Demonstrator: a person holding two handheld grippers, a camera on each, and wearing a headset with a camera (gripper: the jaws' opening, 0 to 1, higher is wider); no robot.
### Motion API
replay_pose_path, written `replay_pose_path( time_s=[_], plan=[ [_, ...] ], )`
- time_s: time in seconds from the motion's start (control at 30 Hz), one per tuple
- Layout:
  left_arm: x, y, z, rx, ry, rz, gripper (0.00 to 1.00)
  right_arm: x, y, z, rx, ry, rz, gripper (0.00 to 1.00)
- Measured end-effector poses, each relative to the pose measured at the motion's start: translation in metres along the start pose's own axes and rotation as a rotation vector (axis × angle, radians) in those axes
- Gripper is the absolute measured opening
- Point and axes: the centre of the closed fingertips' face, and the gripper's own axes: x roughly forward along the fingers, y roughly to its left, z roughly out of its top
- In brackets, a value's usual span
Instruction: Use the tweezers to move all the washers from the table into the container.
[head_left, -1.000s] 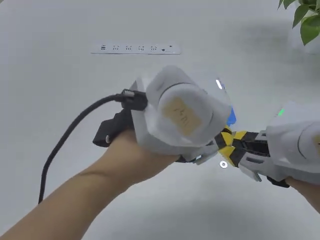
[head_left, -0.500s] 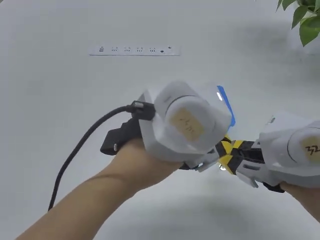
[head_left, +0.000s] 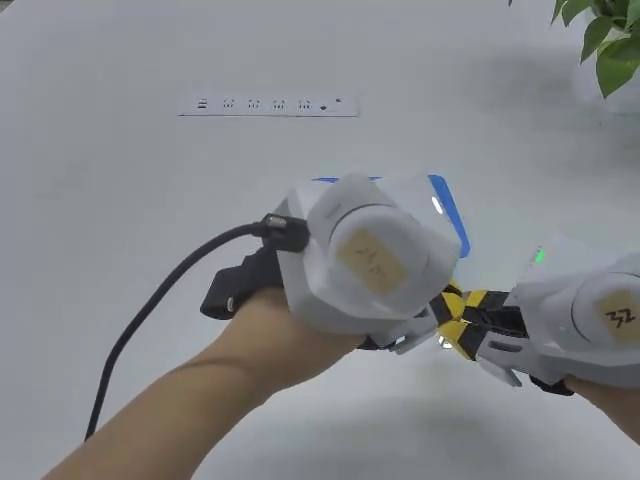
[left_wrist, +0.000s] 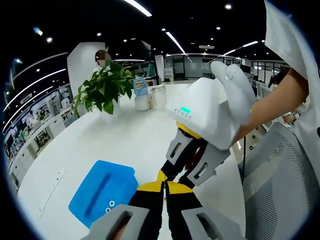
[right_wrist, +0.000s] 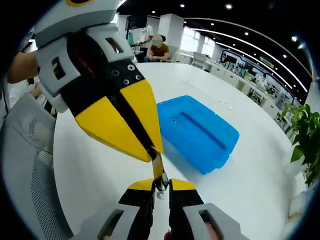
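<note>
**A:** Head view first. Where are the claws?

**B:** The left claw (head_left: 447, 298) sticks out from under its own white body in mid-frame, with a cable (head_left: 170, 275) running off to the left. The right claw (head_left: 465, 328) points in from the right. Their yellow tips meet just above the tabletop (head_left: 120, 190). From here I can't tell whether either one is closed.

**A:** And the container?

**B:** The blue container (head_left: 452, 215) lies just behind the left claw's body and is mostly hidden. A power strip (head_left: 268, 104) lies farther back, and a plant (head_left: 610, 45) is in the far right corner.

**A:** Left gripper view?

**B:** Its own jaws are pressed together, tip to tip with the right claw, which points down from the upper right. The container lies on the tabletop to their left. Two washers (left_wrist: 111, 203) show as small rings at its near edge.

**A:** Right gripper view?

**B:** The tweezers (right_wrist: 157, 167) are a thin metal strip. They run from the left claw's closed yellow tips down into the right claw's jaws, which are drawn tight on the other end. There is a tiny silver speck between the right jaws, too small to name. The container lies open just beyond, to the right, with one small ring inside.
</note>
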Motion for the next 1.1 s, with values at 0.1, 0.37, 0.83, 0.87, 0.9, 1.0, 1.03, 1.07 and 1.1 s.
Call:
replay_pose_path(
  time_s=[0.1,0.37,0.83,0.87,0.9,1.0,1.03,1.07,1.1],
  plan=[
    [0.0,0.0,0.0,0.004,0.004,-0.002,0.0,0.002,0.001,-0.001,-0.03,-0.006,0.003,0.05],
    [0.001,-0.002,0.001,0.009,0.01,-0.008,0.0,0.0,0.001,-0.001,-0.04,0.0,0.008,0.04],
    [-0.016,0.015,0.036,0.104,-0.016,0.02,0.0,-0.022,-0.02,0.034,-0.074,-0.041,-0.036,0.04],
    [-0.017,0.018,0.038,0.11,-0.017,0.025,0.0,-0.022,-0.022,0.038,-0.078,-0.047,-0.039,0.04],
    [-0.02,0.021,0.041,0.119,-0.018,0.033,0.0,-0.022,-0.023,0.042,-0.084,-0.051,-0.041,0.04],
    [-0.026,0.031,0.048,0.125,-0.028,0.051,0.0,-0.023,-0.03,0.055,-0.098,-0.071,-0.052,0.04],
    [-0.028,0.036,0.051,0.124,-0.034,0.061,0.0,-0.023,-0.034,0.061,-0.104,-0.082,-0.058,0.04],
    [-0.029,0.039,0.052,0.127,-0.033,0.068,0.0,-0.023,-0.036,0.064,-0.104,-0.085,-0.059,0.04],
    [-0.029,0.042,0.053,0.134,-0.032,0.075,0.0,-0.022,-0.039,0.067,-0.106,-0.087,-0.062,0.04]
  ],
)
